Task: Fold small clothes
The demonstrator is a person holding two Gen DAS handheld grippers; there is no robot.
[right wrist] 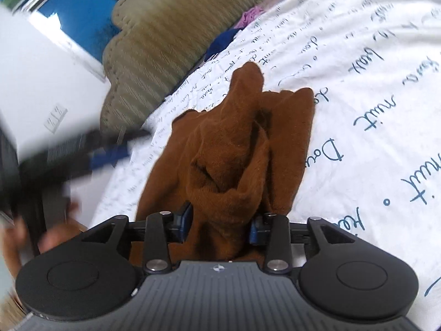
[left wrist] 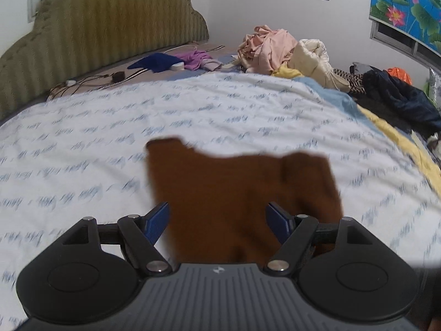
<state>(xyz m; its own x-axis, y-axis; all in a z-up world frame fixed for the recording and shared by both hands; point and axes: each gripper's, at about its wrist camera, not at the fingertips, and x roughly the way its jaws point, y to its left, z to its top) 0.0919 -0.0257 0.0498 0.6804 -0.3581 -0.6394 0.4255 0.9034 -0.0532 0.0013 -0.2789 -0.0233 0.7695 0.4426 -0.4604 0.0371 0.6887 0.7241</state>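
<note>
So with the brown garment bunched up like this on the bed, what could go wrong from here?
1. The brown garment lies creased and heaped between the right gripper fingers, which look parted rather than clamped, so it may settle crooked and spoil the fold.
2. The left gripper stands open with the cloth draped loosely across it; the fabric could snag on a finger and drag across the white printed bedspread.

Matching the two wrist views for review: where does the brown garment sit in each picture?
Left wrist: the brown garment fills the lower centre, between the left gripper's spread fingers.
Right wrist: it is bunched at centre, running down between the right gripper's fingers.
Shared landmark: the olive scalloped headboard, upper left in both.
</note>
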